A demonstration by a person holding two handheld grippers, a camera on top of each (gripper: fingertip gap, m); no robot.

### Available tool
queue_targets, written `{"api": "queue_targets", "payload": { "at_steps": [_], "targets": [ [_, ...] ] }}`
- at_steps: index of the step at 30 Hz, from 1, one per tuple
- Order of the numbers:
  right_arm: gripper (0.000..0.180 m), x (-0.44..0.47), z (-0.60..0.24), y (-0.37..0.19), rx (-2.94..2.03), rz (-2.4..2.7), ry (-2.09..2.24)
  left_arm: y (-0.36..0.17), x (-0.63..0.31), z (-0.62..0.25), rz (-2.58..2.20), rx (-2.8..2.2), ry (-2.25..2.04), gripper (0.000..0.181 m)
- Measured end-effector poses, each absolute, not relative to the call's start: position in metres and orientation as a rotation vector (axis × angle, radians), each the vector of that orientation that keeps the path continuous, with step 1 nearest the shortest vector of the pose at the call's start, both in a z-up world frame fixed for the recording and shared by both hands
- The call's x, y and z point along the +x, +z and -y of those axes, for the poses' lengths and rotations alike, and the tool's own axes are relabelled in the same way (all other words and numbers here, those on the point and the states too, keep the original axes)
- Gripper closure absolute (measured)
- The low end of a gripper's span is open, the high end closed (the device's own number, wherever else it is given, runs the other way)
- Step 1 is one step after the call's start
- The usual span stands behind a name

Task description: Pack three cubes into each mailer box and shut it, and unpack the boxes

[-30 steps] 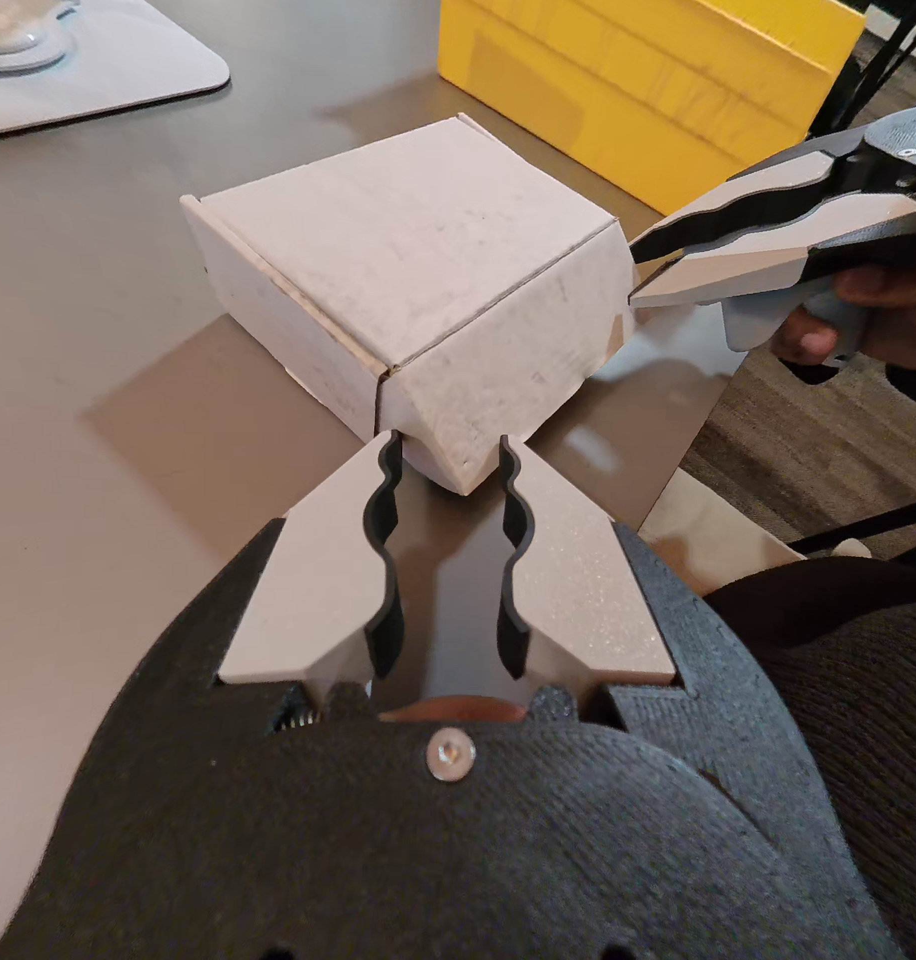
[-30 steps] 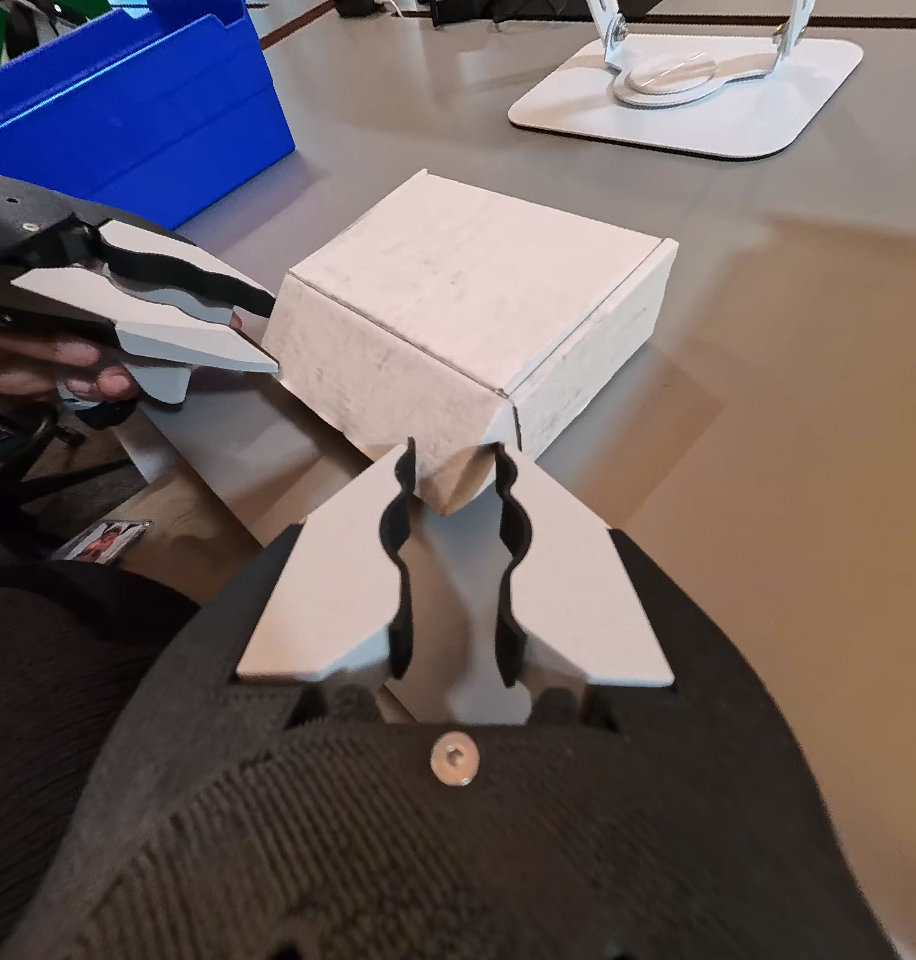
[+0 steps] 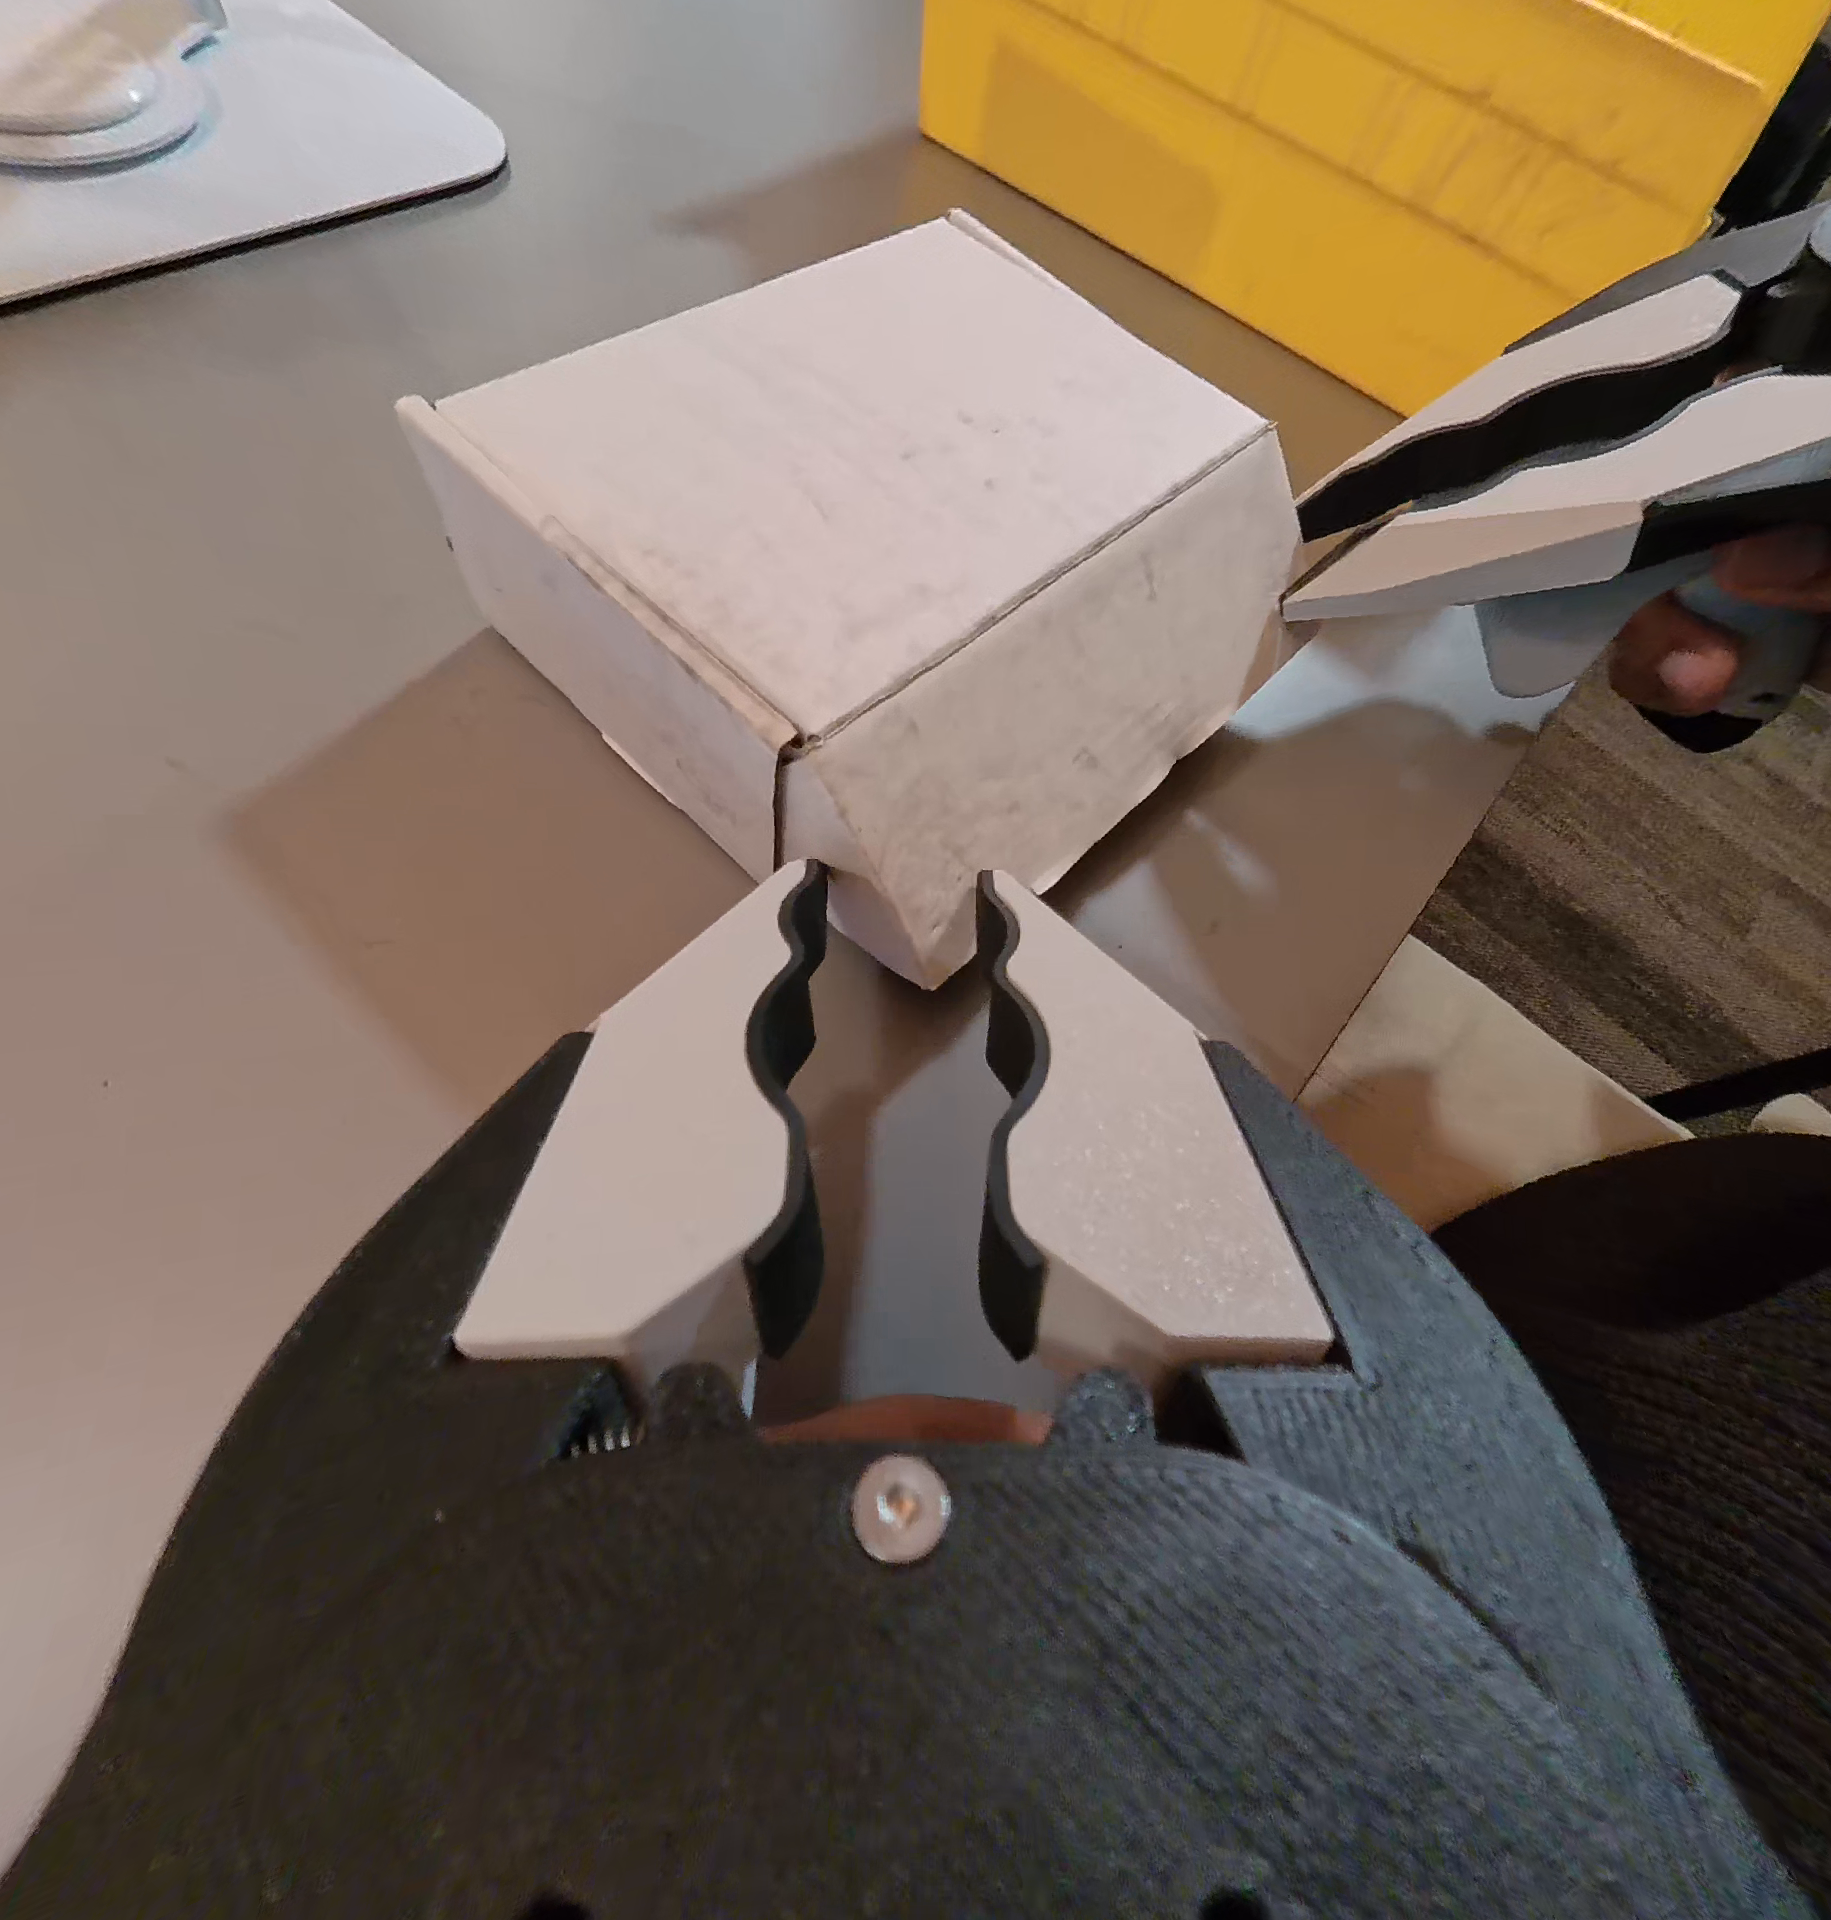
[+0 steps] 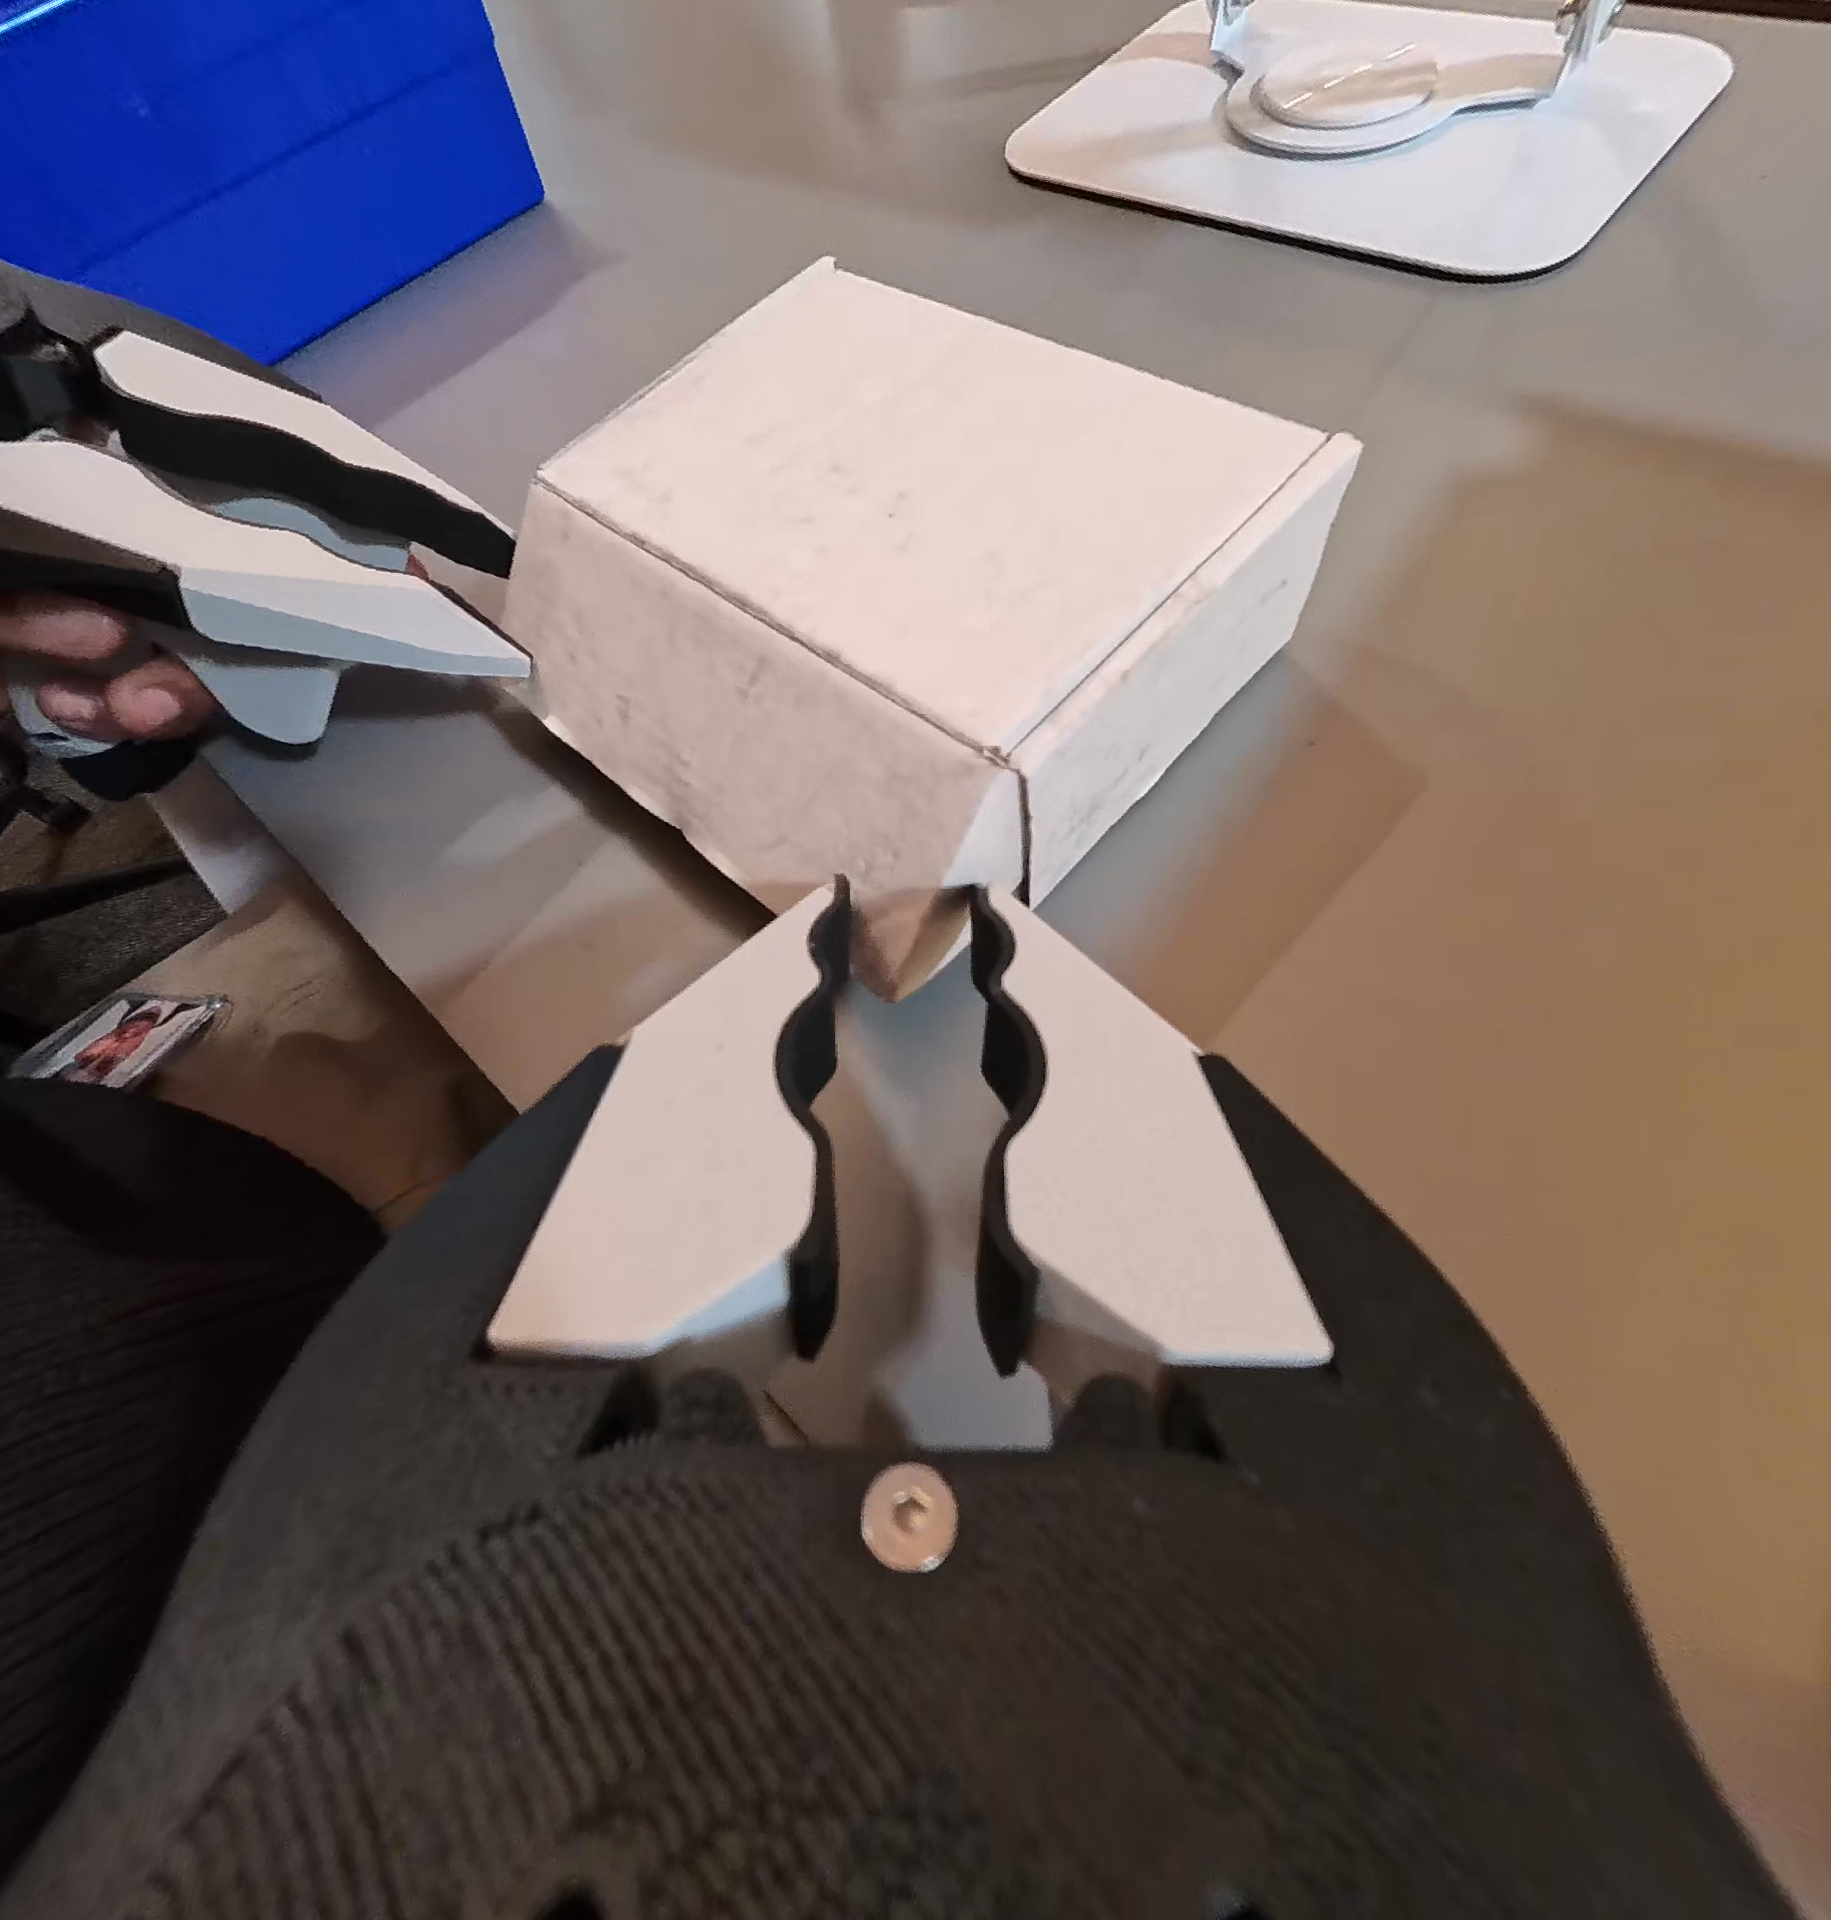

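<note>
The closed white mailer box point(image 3: 849, 582) sits on the grey counter point(image 3: 163, 779), near its front edge. The left tongs point(image 3: 898, 896) point level at the box's near left corner, jaws narrowly parted astride it. The right tongs point(image 4: 903, 902) do the same at the near right corner. Whether either pair actually pinches the cardboard is hard to judge. A yellow bin point(image 3: 1358, 156) stands behind

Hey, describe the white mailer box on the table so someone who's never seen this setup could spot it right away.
On the grey table, look near the front edge, between the yellow bin and the blue bin. The white mailer box sits there, shut, with a gripper at each near corner. It is the only scuffed white cardboard box in view.
</note>
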State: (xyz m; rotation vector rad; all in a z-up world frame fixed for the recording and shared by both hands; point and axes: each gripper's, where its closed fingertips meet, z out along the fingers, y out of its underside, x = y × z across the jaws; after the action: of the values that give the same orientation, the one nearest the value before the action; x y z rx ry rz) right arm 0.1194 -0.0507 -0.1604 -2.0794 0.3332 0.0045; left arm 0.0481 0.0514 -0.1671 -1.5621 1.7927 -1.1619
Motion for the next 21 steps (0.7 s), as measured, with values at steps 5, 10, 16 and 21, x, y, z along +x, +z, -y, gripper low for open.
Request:
{"api": "queue_targets", "payload": {
  "at_steps": [5, 10, 16, 21],
  "targets": [
    [0.158, 0.123, 0.049, -0.163, -2.078, -0.360, -0.002, -0.169, 0.051, -0.052, -1.774, -1.598, -1.162, 0.154],
    [0.158, 0.128, 0.047, -0.168, -2.107, -0.342, -0.065, -0.172, 0.054, -0.054, -1.757, -1.640, -1.145, 0.156],
    [0.158, 0.130, 0.046, -0.170, -2.121, -0.326, -0.113, -0.174, 0.054, -0.054, -1.757, -1.666, -1.154, 0.156],
    [0.153, 0.128, 0.050, -0.170, -2.152, -0.286, -0.149, -0.174, 0.052, -0.049, -1.799, -1.591, -1.102, 0.156]
  ]
}}
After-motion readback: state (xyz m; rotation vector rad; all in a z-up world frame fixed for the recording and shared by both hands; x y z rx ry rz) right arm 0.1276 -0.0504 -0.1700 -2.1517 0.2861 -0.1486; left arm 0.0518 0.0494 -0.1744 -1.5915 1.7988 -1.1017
